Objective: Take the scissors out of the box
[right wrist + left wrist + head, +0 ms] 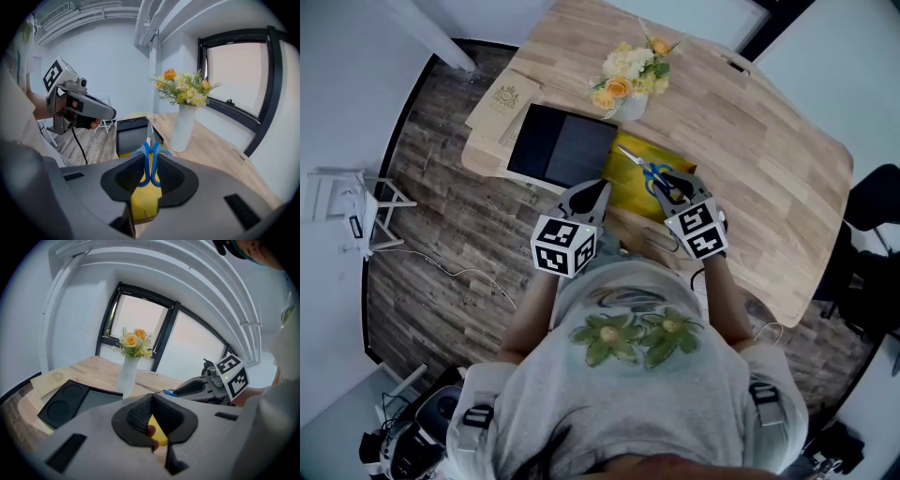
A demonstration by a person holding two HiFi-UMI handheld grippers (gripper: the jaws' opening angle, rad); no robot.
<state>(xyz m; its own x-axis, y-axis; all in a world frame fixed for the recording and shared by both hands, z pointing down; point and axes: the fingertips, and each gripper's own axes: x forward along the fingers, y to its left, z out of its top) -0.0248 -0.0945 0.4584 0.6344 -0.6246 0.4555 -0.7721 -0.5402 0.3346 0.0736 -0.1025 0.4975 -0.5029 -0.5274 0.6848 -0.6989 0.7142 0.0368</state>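
Observation:
Blue-handled scissors (pixel 649 172) lie over a yellow box part (pixel 630 190) on the wooden table, blades pointing toward the vase. My right gripper (pixel 667 184) is shut on the handles. In the right gripper view the blue loops (pixel 150 161) sit pinched between the pads, with yellow (pixel 144 202) underneath. Whether the scissors touch the yellow surface, I cannot tell. My left gripper (pixel 598 191) hovers at the yellow part's left edge beside the black box tray (pixel 558 145). Its pads meet at the tips (pixel 151 401) with nothing seen between them.
A white vase of yellow and orange flowers (pixel 628 80) stands just behind the boxes. A tan card (pixel 502 103) lies at the table's left end. The table's near edge (pixel 534 187) runs under both grippers. A chair (pixel 872 206) stands at the right.

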